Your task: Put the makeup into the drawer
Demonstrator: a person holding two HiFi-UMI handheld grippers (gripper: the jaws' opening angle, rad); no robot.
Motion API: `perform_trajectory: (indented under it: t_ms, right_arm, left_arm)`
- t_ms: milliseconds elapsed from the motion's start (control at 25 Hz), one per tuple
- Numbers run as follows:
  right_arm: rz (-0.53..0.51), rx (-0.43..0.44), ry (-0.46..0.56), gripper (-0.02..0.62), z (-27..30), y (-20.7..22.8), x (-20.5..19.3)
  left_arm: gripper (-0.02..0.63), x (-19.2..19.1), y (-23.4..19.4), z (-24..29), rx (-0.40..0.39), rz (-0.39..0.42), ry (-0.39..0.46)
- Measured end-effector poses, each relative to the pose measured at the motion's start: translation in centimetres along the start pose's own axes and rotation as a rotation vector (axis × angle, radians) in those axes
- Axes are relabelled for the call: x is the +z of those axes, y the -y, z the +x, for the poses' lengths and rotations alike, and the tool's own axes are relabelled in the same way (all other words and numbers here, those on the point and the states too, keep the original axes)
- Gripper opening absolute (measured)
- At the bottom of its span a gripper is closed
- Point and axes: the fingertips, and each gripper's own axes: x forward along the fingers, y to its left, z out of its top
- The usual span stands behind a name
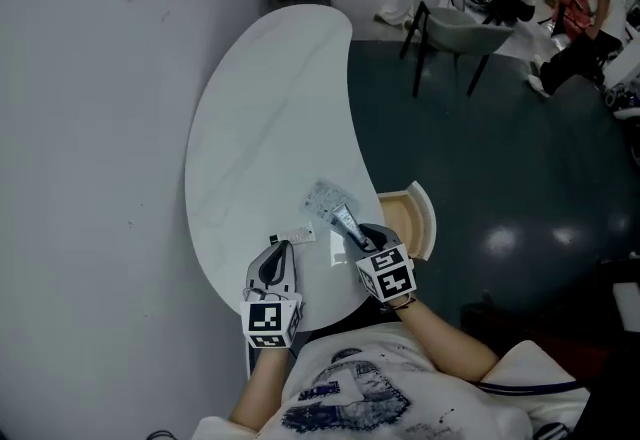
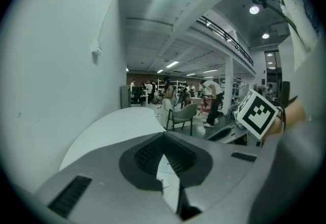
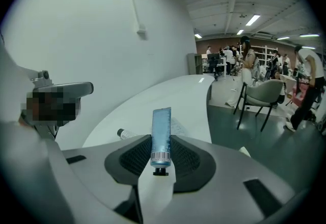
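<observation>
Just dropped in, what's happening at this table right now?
A person at the white table works with a gripper in each hand. The right gripper has its fingers closed on a blue tube, near the open drawer at the table's right edge; the tube is not in the drawer yet. The left gripper is shut with nothing in it. A small white tube and a clear packet lie on the tabletop.
</observation>
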Motion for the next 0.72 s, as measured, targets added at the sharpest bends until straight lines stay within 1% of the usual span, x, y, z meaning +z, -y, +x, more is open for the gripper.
perform_trajectory:
  t_ms: [200,320,720]
  right_arm:
    - [0.069,-0.102,0.024,0.132,-2.5,1.3,-0.7]
    - [0.104,-0.156,0.041,0.132,-3.9,1.6,-1.2]
    - [0.173,-0.274,0.064,0.132,-7.5,1.4,-3.1]
  left_arm:
    - [0.048,0.8,2.4,1.0,-0.132,0.043,0.008]
    - [0.048,0.8,3.6,1.2,-0.199,0.063,0.008]
    - [0.048,1.0,6.1,0.9,-0.334,0.096,0.019]
